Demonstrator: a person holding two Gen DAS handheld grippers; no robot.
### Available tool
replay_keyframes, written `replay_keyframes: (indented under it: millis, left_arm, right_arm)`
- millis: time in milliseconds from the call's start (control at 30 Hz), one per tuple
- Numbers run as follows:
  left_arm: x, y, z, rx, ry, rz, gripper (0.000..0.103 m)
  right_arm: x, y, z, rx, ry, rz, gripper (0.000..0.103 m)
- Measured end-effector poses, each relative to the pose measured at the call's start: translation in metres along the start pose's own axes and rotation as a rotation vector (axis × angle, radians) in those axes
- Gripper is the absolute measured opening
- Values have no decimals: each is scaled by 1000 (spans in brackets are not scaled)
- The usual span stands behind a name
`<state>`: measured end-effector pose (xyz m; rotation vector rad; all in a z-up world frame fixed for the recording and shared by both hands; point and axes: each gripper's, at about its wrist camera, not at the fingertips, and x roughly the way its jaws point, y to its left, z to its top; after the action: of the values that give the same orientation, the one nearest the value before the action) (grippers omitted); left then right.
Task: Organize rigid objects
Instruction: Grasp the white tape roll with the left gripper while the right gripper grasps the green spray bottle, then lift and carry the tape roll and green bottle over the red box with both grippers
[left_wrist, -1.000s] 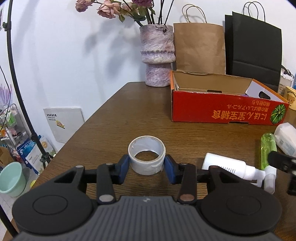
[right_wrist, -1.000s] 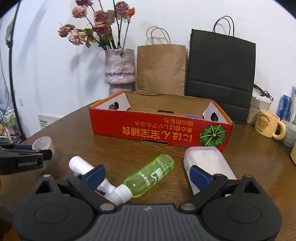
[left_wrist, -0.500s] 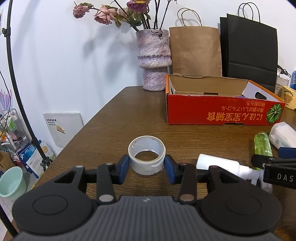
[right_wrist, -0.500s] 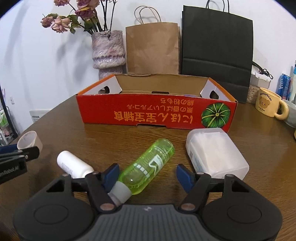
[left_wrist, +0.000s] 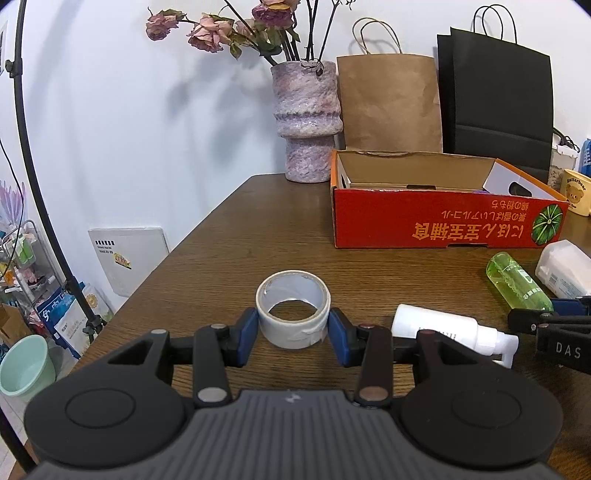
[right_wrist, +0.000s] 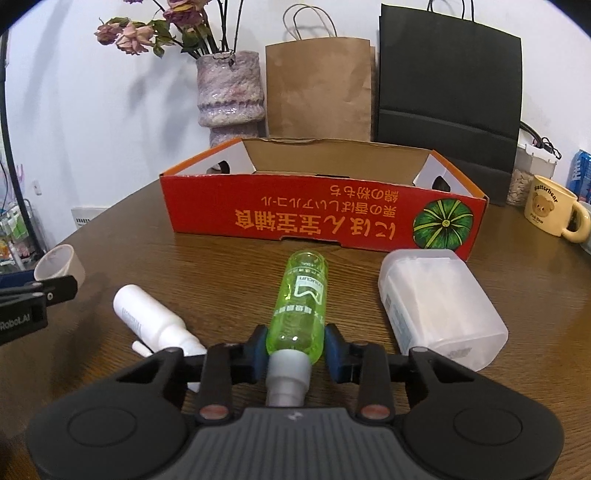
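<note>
On the brown table (left_wrist: 258, 240), my left gripper (left_wrist: 293, 328) is shut on a white tape roll (left_wrist: 280, 332) that stands on its rim. A green bottle (right_wrist: 301, 299) lies with its grey cap toward me. My right gripper (right_wrist: 295, 344) straddles its neck end, jaws closing, both blue pads against its sides. Left of it lies a white spray bottle (right_wrist: 147, 317), and to the right a translucent white box (right_wrist: 436, 306). Behind them stands a red cardboard box (right_wrist: 317, 221), its top open.
A purple vase of dried flowers (right_wrist: 231, 92), a brown paper bag (right_wrist: 317, 85) and a black bag (right_wrist: 447, 96) line the wall behind the box. A yellow mug (right_wrist: 550, 210) stands at the far right. The table edge curves away on the left, above floor clutter (left_wrist: 44, 314).
My right gripper has shifted right, from astride both bottles to the green bottle alone, and its jaws have closed in from wide apart to touching it. The left gripper and tape roll have stayed put.
</note>
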<state>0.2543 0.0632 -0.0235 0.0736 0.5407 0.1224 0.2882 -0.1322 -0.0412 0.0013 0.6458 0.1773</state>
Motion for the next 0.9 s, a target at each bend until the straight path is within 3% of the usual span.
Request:
replay_keyframes:
  millis: [900]
  left_arm:
    - [-13,-24,-3,-3,3,-30,42]
  right_arm:
    - [-42,-8,-2,15,-182,53,30]
